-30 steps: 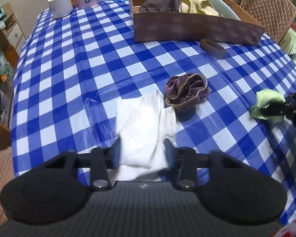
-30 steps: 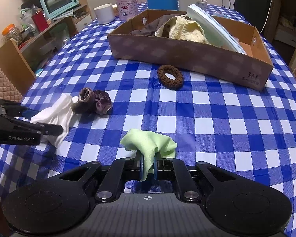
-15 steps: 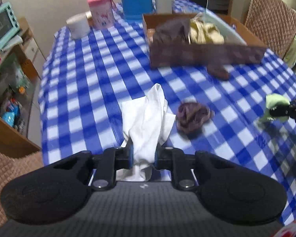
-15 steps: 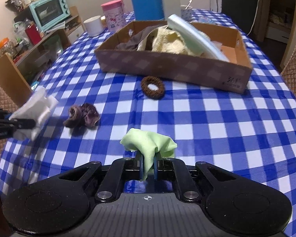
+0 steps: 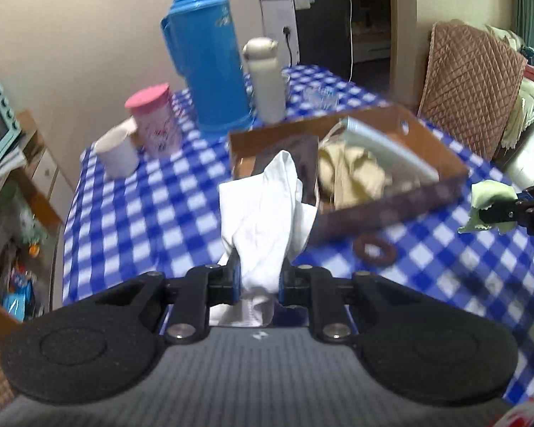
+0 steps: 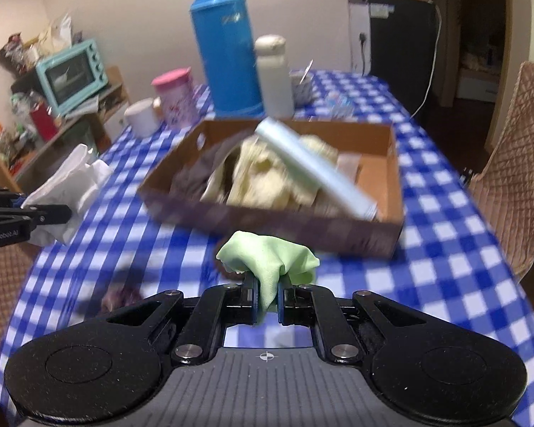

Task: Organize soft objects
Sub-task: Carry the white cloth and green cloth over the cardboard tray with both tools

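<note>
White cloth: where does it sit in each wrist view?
Left wrist: white cloth at centre, clamped in the left gripper, rising in front of the cardboard box.
Right wrist: white cloth at the left edge, held by the left gripper, left of the box.
Shared landmark: the blue thermos behind the box.

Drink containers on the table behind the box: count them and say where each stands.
4: blue thermos at centre, white bottle to its right, pink cup to its left, white mug farthest left. Others may be hidden behind these.
</note>
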`<state>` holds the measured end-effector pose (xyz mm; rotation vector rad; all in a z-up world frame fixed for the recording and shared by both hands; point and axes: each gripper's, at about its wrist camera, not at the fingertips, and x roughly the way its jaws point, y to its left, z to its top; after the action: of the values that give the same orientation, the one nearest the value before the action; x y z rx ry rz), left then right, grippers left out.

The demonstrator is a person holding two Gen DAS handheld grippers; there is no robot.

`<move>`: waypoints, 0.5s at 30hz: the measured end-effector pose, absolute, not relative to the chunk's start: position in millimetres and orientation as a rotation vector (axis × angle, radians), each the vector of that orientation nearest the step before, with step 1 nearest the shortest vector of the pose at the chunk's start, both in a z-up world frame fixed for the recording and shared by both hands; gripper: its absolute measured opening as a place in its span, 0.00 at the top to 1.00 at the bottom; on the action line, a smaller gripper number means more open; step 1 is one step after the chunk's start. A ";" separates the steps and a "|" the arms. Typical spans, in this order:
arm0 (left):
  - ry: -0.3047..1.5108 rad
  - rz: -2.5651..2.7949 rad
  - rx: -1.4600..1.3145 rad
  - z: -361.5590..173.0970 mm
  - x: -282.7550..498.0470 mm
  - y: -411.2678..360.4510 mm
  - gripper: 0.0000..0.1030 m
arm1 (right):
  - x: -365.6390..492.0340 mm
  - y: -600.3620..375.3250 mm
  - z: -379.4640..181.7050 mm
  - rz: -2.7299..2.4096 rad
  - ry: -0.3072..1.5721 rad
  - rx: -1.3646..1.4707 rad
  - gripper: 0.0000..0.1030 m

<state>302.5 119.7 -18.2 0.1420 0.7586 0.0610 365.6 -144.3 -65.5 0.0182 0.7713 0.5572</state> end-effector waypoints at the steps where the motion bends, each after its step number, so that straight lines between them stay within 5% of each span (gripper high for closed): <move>1: 0.751 0.055 0.144 -15.5 313.4 117.8 0.84 | 372.5 -145.5 -62.4 0.551 0.760 0.019 0.91; 15: 0.736 0.058 0.189 -15.5 436.7 101.4 0.83 | 481.0 -151.0 -49.6 0.461 0.688 0.008 0.91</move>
<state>436.7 101.4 -15.5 0.1887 0.7364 0.0581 481.0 -151.0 -49.6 0.0077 0.6881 0.4612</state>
